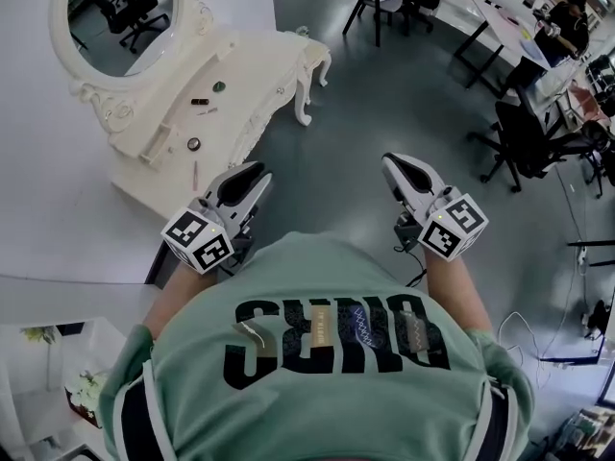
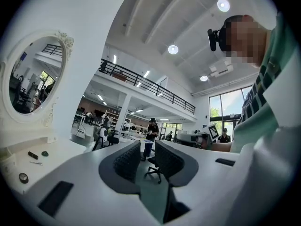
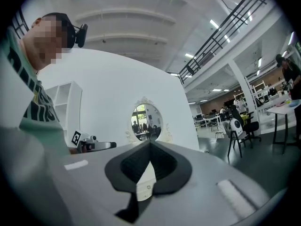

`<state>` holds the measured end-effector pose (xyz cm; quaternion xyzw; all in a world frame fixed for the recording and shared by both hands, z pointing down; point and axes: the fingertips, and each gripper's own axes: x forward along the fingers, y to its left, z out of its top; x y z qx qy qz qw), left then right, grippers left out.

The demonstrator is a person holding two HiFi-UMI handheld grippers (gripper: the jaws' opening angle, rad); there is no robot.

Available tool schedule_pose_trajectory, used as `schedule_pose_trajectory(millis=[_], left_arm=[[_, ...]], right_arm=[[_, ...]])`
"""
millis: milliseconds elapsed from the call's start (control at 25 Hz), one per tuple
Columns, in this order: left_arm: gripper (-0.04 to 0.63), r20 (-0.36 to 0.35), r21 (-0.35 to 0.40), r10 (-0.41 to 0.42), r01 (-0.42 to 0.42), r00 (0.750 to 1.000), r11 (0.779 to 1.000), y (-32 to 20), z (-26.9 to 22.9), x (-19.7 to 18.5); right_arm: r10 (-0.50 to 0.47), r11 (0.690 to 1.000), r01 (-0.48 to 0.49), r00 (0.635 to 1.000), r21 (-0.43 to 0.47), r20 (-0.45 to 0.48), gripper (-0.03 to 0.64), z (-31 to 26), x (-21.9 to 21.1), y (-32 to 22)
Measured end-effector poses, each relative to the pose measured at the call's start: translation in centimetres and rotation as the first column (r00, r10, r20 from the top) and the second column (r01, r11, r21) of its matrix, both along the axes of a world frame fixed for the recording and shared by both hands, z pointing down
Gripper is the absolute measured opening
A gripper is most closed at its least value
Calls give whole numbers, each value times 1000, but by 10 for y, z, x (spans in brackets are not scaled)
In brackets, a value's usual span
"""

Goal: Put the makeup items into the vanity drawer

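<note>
The white vanity (image 1: 252, 65) with an oval mirror (image 1: 125, 12) stands at the upper left of the head view, against the wall. On its top lie a dark tube (image 1: 199, 101), a green round item (image 1: 219, 86), a round compact (image 1: 193, 143) and a pink stick (image 1: 195, 174). I see no drawer pulled out. My left gripper (image 1: 252, 177) is held off the vanity's near end, open and empty; its view shows the tube (image 2: 33, 155) and compact (image 2: 23, 177) at the left. My right gripper (image 1: 394, 167) is over the floor, shut and empty, and faces the mirror (image 3: 145, 122).
Grey floor lies between me and the vanity. Black office chairs (image 1: 524, 137) and desks (image 1: 500, 17) with a seated person (image 1: 574, 17) fill the upper right. A white shelf with flowers (image 1: 82, 392) is at the lower left. Cables (image 1: 519, 329) trail at the right.
</note>
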<state>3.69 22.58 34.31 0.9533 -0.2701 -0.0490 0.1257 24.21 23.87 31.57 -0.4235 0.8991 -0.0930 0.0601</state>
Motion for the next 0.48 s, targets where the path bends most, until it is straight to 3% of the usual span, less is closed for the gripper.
schedule_pose_trajectory(millis=[480], left_arm=[[97,1,23,-16,16,1000,1000,3,-11,88]], right_arm=[[-44,999,45,999,17,-23,8,-7,75,5]])
